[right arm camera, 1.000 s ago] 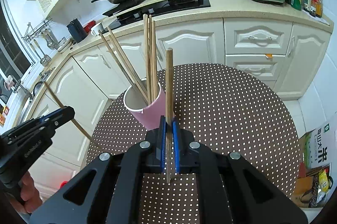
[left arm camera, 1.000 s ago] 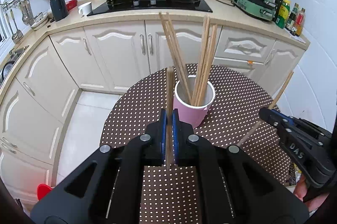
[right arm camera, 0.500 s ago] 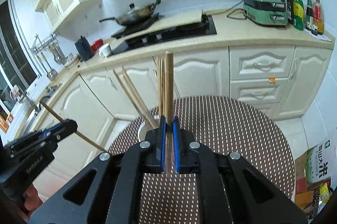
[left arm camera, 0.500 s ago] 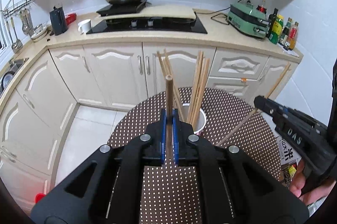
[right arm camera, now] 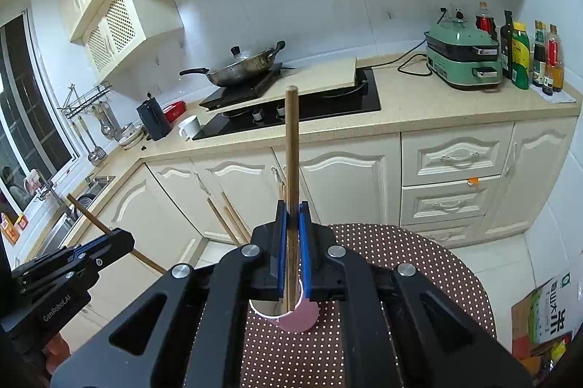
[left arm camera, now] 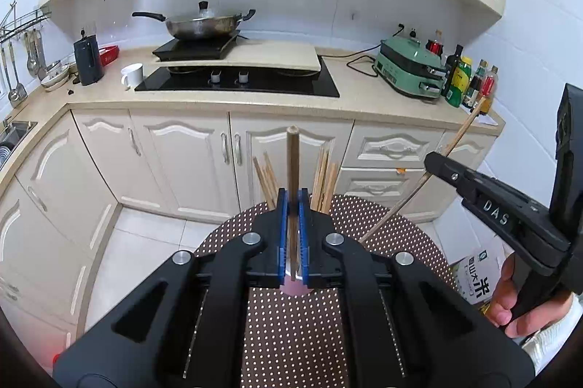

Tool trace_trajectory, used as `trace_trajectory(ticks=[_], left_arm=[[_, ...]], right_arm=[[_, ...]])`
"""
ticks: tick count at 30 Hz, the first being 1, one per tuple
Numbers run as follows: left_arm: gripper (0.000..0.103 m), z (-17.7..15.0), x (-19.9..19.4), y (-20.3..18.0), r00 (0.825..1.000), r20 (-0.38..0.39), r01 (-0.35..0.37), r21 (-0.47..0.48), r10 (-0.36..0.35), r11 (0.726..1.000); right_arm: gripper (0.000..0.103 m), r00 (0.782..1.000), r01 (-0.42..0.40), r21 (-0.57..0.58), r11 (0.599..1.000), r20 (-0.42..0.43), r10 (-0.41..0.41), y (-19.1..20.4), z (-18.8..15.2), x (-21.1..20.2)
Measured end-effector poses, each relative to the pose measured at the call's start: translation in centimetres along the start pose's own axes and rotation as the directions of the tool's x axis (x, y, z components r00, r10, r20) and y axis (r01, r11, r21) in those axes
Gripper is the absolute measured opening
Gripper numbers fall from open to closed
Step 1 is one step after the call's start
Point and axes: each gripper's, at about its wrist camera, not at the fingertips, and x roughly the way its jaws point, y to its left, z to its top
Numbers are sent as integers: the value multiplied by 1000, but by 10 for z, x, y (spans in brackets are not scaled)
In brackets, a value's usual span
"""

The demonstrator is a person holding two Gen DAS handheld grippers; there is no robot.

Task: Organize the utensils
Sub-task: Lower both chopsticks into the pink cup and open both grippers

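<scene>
My left gripper (left arm camera: 292, 205) is shut on a wooden chopstick (left arm camera: 292, 162) held upright. It is above a pink cup (left arm camera: 296, 288) that holds several chopsticks (left arm camera: 324, 176) and is mostly hidden by the jaws. My right gripper (right arm camera: 292, 216) is shut on another upright chopstick (right arm camera: 292, 147), its lower end over the cup's (right arm camera: 300, 317) open mouth. The right gripper also shows in the left wrist view (left arm camera: 442, 165), and the left gripper in the right wrist view (right arm camera: 120, 238). The cup stands on a round brown dotted table (left arm camera: 291, 333).
Cream cabinets and a counter with a black hob (left arm camera: 237, 81), a wok (left arm camera: 204, 25), a green appliance (left arm camera: 410, 70) and bottles (left arm camera: 470, 85) stand behind the table. A rice bag (right arm camera: 550, 307) sits on the floor at the right. A sink (right arm camera: 73, 205) is at the left.
Both grippers have risen and tilted up with their chopsticks. The cup has dropped low in both views and is now mostly hidden behind the jaws.
</scene>
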Motion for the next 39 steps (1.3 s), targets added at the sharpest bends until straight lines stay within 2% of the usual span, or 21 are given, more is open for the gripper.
trace_trajectory(ticks=[10, 22, 39], left_arm=[[6, 14, 20, -2, 1000, -5, -6, -10, 6, 1000], [6, 9, 76, 8, 995, -98, -22, -53, 17, 998], [6, -7, 138, 18, 974, -225, -27, -86, 6, 996]], right_arm=[[5, 999, -4, -20, 1000, -42, 3, 1, 2, 26], [5, 990, 5, -18, 1000, -139, -8, -5, -11, 72], [5, 967, 17, 12, 1000, -253, -14, -13, -29, 121]])
